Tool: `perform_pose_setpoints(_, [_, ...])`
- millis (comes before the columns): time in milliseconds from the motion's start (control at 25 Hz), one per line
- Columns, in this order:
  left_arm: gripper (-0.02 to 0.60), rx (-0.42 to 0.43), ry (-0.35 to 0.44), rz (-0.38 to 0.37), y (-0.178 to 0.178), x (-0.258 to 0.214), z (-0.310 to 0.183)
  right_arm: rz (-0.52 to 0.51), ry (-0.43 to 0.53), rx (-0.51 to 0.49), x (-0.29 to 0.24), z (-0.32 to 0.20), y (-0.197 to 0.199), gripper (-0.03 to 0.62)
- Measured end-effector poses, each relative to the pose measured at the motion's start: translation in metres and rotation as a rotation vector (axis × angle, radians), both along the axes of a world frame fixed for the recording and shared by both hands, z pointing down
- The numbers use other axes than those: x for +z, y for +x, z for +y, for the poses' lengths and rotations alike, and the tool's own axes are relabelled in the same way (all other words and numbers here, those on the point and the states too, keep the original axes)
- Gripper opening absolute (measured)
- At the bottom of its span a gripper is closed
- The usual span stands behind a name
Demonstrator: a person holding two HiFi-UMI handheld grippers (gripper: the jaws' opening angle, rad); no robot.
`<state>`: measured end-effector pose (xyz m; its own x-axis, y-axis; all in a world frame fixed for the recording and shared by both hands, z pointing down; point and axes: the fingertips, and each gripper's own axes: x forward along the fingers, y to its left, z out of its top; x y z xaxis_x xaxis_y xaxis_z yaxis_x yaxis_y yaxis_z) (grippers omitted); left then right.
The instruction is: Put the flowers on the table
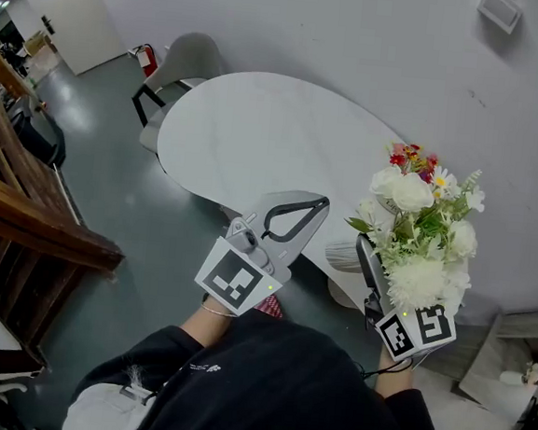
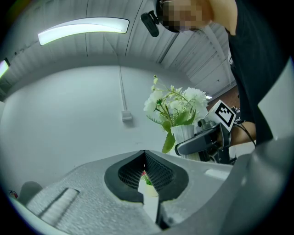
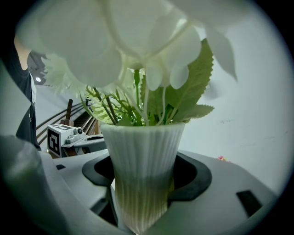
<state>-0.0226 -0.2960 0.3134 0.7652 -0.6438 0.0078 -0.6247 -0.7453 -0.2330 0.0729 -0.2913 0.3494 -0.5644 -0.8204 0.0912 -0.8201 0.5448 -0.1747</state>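
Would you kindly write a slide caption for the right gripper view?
Right gripper clamps a ribbed white vase of white flowers; the left gripper shows behind.

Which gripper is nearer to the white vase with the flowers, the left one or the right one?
Right. The right gripper holds the vase between its fingers; the left gripper, shut and empty, is beside it without touching.

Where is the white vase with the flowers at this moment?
In the head view the vase is at the right, clamped in the right gripper, beside the near edge of the white table.
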Motion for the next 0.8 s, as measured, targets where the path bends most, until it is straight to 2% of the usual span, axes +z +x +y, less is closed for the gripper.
perform_pose_setpoints(800, [-0.002,0.079,0.024,0.015,0.0036,-0.0034,-0.0052,0.01,0.022,0.076,-0.0033,0.0024,0.0001,0.341])
